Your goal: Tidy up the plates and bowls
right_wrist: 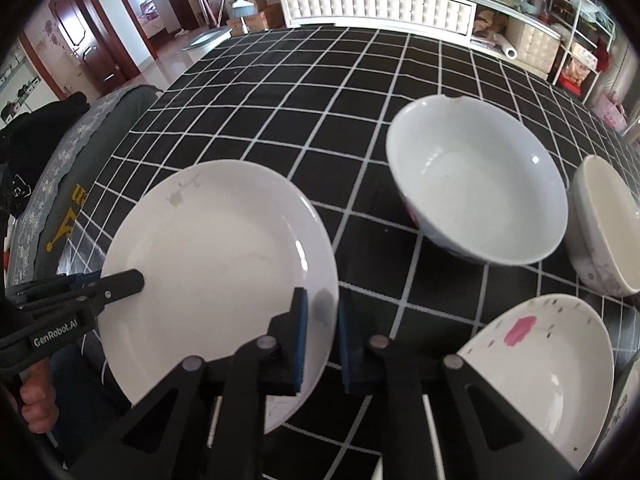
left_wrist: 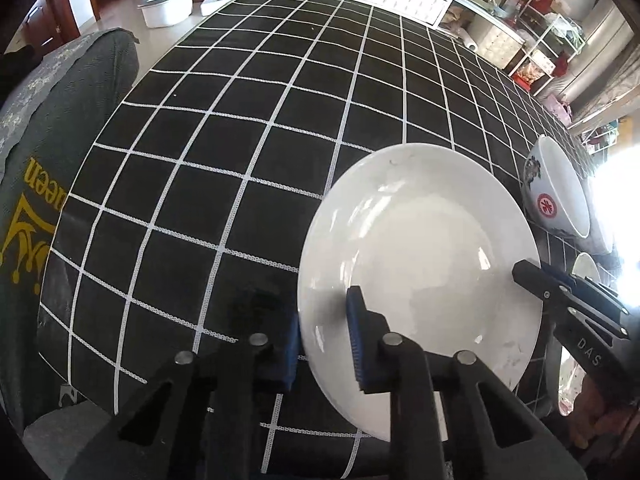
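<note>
The white plate (left_wrist: 420, 264) lies near the tabletop's (left_wrist: 224, 152) near edge, its left rim pinched by the left hand-held gripper (left_wrist: 324, 344) and its right rim by the right hand-held gripper (right_wrist: 322, 336). Only the right wrist view shows the "GenRobot.AI" lettering — and, farther right, a large white bowl (right_wrist: 476, 184), a cream bowl (right_wrist: 608, 228) and a pink-flecked plate (right_wrist: 548, 372).

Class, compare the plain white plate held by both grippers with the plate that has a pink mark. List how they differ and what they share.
The white plate is plain; the pink-marked plate carries a pink patch and small specks. The left gripper and right gripper each clamp the white plate's rim; nothing grips the pink-marked plate. Both are round, white and shallow, over the checked tablecloth.
</note>
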{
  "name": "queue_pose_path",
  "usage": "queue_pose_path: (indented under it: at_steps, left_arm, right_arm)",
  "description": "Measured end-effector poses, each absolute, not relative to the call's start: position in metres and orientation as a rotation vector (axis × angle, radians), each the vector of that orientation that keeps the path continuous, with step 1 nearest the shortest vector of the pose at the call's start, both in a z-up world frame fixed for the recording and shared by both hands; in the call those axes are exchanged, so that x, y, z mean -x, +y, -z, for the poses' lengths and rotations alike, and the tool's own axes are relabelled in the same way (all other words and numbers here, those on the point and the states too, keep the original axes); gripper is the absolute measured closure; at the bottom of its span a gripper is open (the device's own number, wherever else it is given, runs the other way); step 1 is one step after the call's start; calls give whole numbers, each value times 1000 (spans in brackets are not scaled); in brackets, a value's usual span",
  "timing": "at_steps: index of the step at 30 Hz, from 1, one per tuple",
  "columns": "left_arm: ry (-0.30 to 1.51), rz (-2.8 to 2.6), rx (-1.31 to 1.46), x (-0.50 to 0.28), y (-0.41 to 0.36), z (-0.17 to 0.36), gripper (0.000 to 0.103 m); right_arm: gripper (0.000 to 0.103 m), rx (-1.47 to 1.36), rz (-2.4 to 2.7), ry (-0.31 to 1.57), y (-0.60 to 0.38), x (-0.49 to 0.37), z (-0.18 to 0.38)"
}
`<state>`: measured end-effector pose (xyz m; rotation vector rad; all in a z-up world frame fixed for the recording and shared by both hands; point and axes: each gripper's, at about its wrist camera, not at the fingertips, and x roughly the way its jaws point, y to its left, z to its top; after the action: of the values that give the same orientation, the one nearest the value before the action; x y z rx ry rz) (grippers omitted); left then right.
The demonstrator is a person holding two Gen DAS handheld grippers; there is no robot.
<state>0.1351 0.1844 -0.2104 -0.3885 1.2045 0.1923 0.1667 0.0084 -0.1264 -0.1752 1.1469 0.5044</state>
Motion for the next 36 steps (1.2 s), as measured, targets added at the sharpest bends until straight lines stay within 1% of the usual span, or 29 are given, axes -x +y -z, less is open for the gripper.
queue_pose_path:
  at_steps: [13, 27, 30, 36]
  left_arm:
    - [1184, -184, 330, -123, 169, 189, 84]
    - [1230, -196, 324, -123, 157, 207, 84]
    - [1233, -208, 311, -124, 155, 209, 84]
    - [1189, -242, 259, -124, 148, 192, 84]
  right_arm:
    - [88, 143, -481, 1142, 3, -157, 112]
    - [88, 137, -459, 1200, 0, -154, 129]
    - [88, 165, -463, 1187, 3, -151, 129]
    - [87, 123, -464, 1166, -8, -147, 115]
